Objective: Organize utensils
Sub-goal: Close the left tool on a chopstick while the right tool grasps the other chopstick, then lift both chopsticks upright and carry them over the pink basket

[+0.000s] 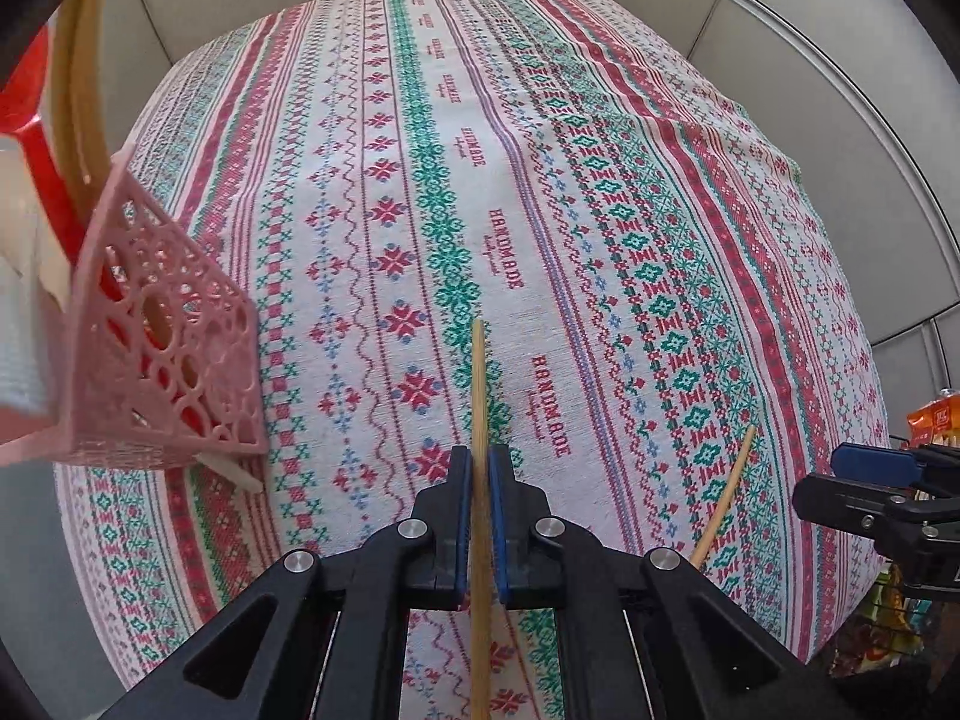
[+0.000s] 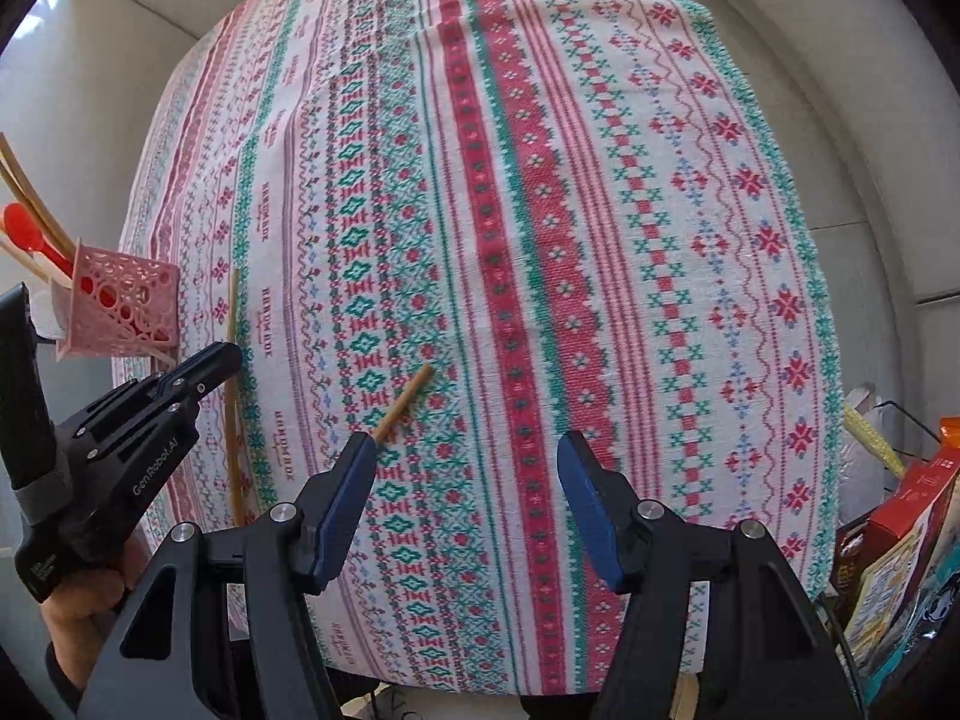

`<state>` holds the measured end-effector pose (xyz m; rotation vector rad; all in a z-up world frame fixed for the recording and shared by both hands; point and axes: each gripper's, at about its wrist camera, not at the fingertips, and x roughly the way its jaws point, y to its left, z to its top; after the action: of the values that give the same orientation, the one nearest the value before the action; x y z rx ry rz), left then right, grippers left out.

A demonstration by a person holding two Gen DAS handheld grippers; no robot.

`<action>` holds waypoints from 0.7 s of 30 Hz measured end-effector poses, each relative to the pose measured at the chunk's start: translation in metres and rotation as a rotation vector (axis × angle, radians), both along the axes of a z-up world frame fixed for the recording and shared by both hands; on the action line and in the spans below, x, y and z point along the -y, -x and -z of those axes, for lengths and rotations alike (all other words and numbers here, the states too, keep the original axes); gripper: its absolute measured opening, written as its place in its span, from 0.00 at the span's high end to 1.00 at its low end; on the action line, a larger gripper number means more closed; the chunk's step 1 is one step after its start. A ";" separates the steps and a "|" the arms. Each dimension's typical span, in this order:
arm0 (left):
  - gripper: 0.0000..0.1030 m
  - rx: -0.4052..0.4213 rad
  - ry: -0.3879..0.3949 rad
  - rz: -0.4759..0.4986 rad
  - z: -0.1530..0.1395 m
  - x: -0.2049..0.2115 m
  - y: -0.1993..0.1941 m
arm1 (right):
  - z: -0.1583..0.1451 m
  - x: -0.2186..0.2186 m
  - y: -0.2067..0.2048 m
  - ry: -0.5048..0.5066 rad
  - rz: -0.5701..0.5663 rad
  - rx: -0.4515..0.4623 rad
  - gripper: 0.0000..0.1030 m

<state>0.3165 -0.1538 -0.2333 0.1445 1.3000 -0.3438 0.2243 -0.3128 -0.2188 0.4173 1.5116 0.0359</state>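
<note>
My left gripper (image 1: 479, 462) is shut on a wooden chopstick (image 1: 478, 384) that points forward between the blue pads; the same gripper (image 2: 225, 354) and chopstick (image 2: 231, 324) show at the left of the right wrist view. A second chopstick (image 1: 723, 501) lies on the patterned tablecloth (image 1: 540, 210) to its right; it also shows in the right wrist view (image 2: 403, 401), just ahead of my right gripper's left finger. My right gripper (image 2: 467, 450) is open and empty above the cloth. A pink lattice utensil holder (image 1: 162, 354) stands at the table's left edge with chopsticks and a red spoon (image 2: 30, 228) in it.
The holder also shows in the right wrist view (image 2: 123, 306). Snack boxes and packets (image 2: 900, 546) crowd the right side beyond the table edge. A grey panelled wall (image 1: 780, 18) runs behind the table. My right gripper shows at the right edge of the left wrist view (image 1: 876, 468).
</note>
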 end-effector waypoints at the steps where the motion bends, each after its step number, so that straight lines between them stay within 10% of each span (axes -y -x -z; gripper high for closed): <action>1: 0.94 0.008 0.008 -0.001 -0.003 -0.003 0.001 | 0.002 -0.005 -0.001 -0.007 -0.003 -0.005 0.36; 12: 0.94 0.076 0.146 -0.036 -0.051 -0.074 0.025 | 0.024 -0.038 -0.008 -0.033 0.035 -0.065 0.45; 21: 0.94 0.098 0.177 -0.058 -0.068 -0.100 0.041 | 0.022 -0.093 -0.014 0.212 -0.047 -0.018 0.61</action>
<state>0.2759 -0.0536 -0.1654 -0.0262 1.1692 -0.3958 0.2382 -0.2197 -0.2413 0.2124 1.5247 -0.0908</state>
